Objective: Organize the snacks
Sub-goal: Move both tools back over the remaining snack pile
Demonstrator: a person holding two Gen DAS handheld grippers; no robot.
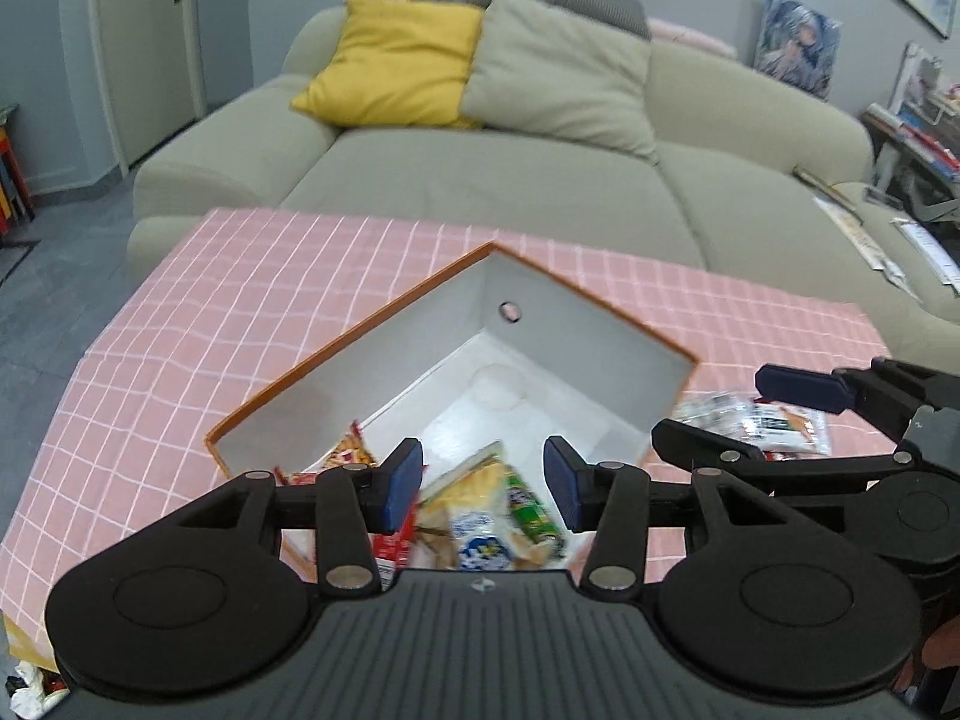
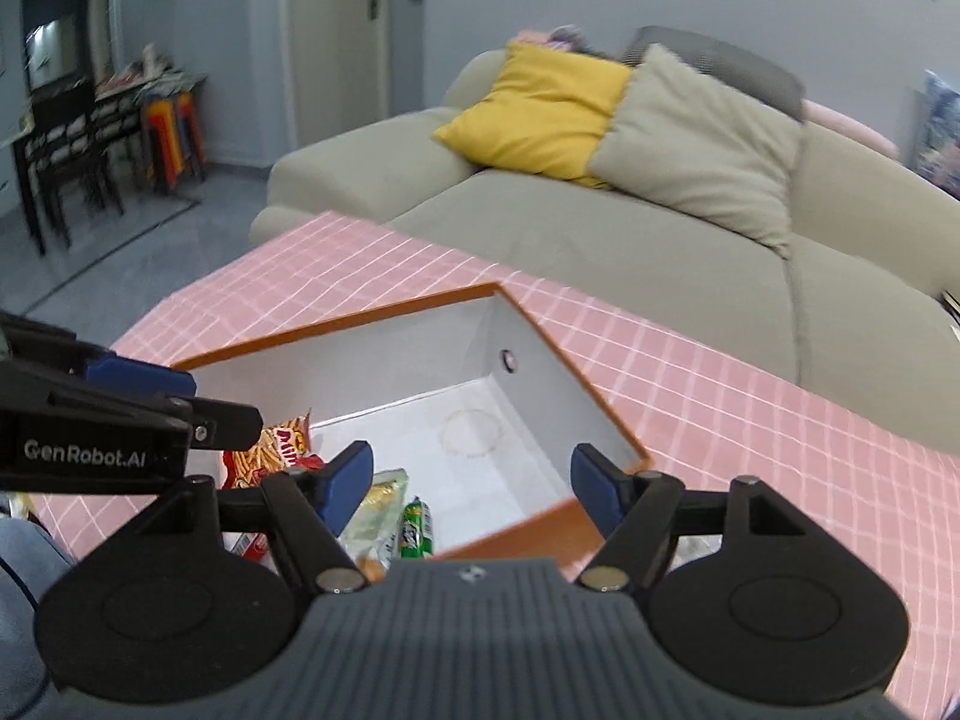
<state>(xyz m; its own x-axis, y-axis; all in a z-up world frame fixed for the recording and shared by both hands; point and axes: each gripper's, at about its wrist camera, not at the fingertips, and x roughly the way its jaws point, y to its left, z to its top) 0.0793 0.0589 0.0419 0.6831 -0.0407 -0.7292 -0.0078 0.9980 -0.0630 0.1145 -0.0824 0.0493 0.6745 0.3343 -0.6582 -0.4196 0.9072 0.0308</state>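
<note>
An orange-rimmed box (image 1: 420, 294) with white inner walls sits on the pink checked tablecloth (image 1: 240, 276). Snack packets lie in its near corner: a red fries bag (image 2: 270, 450), a pale yellow packet (image 1: 474, 492) and a green packet (image 2: 417, 525). My left gripper (image 1: 480, 480) hangs above these packets, open, nothing between its blue pads. My right gripper (image 2: 474, 486) is open too, over the box's near edge (image 2: 528, 531), holding nothing. More packets (image 1: 774, 426) lie on the cloth outside the box, beside the right gripper (image 1: 798, 387).
A grey-green sofa (image 1: 510, 180) with a yellow cushion (image 1: 396, 60) and a beige cushion (image 1: 552, 72) stands behind the table. Dark chairs and a table (image 2: 66, 150) are at the far left. Shelves with books (image 1: 912, 120) are at the right.
</note>
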